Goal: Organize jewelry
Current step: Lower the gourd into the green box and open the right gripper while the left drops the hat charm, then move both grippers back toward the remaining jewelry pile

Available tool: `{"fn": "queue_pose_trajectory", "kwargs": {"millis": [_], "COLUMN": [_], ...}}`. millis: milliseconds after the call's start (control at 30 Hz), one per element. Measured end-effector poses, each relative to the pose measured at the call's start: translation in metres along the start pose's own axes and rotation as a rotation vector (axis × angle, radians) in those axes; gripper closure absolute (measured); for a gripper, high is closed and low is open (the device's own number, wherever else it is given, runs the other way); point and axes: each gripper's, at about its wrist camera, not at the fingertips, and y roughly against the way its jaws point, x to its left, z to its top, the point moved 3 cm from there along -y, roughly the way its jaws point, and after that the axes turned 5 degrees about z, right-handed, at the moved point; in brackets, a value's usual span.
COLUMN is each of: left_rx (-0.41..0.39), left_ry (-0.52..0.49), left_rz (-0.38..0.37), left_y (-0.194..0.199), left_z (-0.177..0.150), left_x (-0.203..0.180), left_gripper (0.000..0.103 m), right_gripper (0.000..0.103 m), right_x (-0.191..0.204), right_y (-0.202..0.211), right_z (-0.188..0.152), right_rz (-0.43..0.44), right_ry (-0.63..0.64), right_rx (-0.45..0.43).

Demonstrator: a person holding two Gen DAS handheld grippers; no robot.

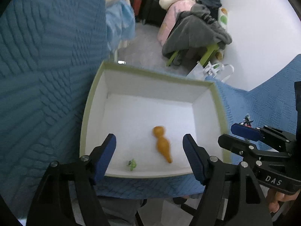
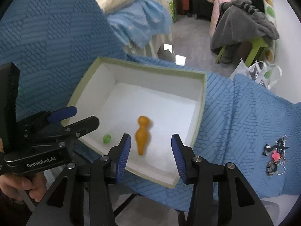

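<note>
A white open box (image 1: 150, 86) (image 2: 160, 75) with a pale green rim sits on a blue quilted cloth. An orange gourd-shaped piece (image 1: 162, 143) (image 2: 143, 134) lies inside it, blurred. A small green piece (image 1: 132, 164) (image 2: 106, 139) lies near the box's front edge. My left gripper (image 1: 149, 154) is open and empty above the box's near edge. My right gripper (image 2: 150, 153) is open and empty above the orange piece. A pile of jewelry with chains and a pink bit (image 2: 275, 155) lies on the cloth right of the box; it also shows in the left wrist view (image 1: 247, 121).
The blue quilted cloth (image 2: 235, 113) covers the surface and hangs off its near edge. Beyond are a green stool with a grey blanket (image 1: 195, 33) (image 2: 242, 24), a white bag (image 2: 255, 71), bedding and suitcases on the floor.
</note>
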Motion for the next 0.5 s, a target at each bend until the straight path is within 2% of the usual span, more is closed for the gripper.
{"fn": "queue_pose_trajectory", "kwargs": {"millis": [167, 400, 500], "left_rx": [-0.064, -0.168, -0.205], "left_ry": [0.029, -0.012, -0.035], "left_rz": [-0.058, -0.071, -0.100], "left_y": [0.032, 0.080, 0.099], "left_z": [0.008, 0.016, 0.016], "left_x": [-0.015, -0.048, -0.063], "left_gripper": [0.030, 0.030, 0.030], "right_gripper": [0.060, 0.060, 0.060], "right_x": [-0.001, -0.010, -0.014], "right_y": [0.046, 0.110, 0.130], "right_z": [0.007, -0.002, -0.008], "right_rz": [-0.017, -0.035, -0.051], "right_ry": [0.019, -0.001, -0.009], "right_rx": [-0.107, -0.254, -0.293]}}
